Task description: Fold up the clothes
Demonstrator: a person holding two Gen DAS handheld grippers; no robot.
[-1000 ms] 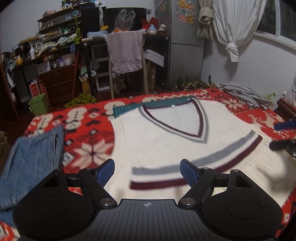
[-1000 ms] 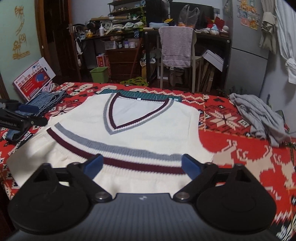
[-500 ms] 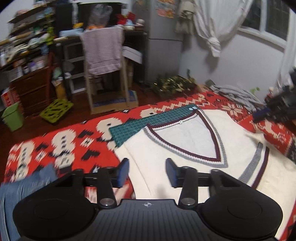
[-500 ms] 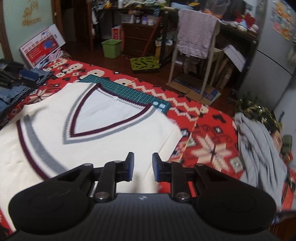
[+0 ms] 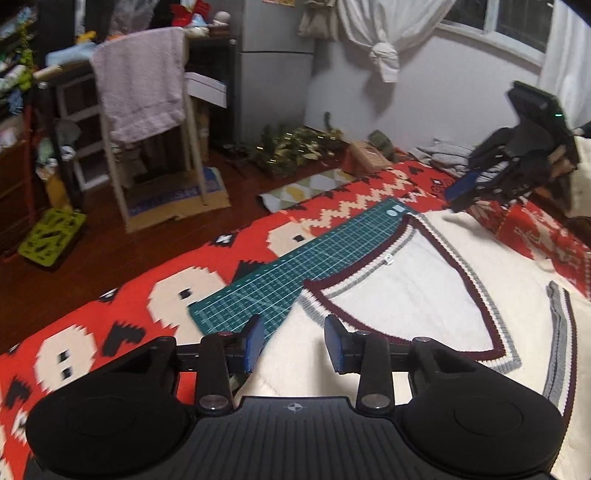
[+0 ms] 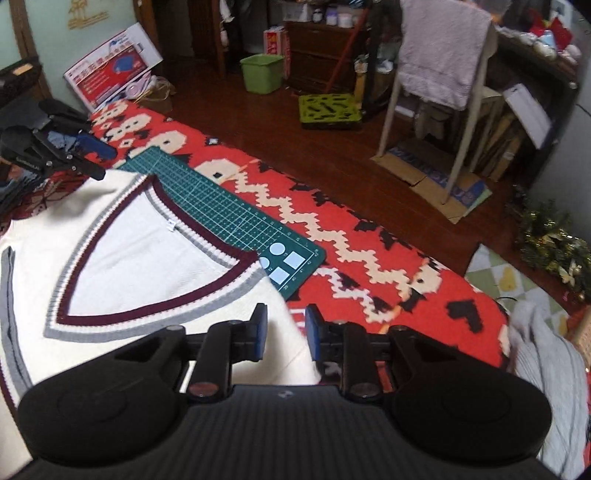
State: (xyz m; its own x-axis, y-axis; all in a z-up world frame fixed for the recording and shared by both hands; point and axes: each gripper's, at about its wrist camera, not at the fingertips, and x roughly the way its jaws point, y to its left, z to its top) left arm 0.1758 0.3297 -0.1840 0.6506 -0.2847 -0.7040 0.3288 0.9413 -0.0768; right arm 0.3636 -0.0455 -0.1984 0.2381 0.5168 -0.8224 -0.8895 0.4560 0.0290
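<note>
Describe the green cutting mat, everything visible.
The dark green gridded cutting mat lies flat on the red patterned blanket, partly under the collar of the cream V-neck knit vest. It has pale grid lines, edge numbering, and a light circle and squares at one exposed corner. Neither tongs touch it.

I'm in a cluttered home bedroom: a red patterned blanket [image 5: 110, 317] before me, a towel-draped chair [image 5: 142, 96] at eleven o'clock, a fridge [image 5: 273, 66] at twelve, a curtained window [image 5: 491, 22] at two.
</note>
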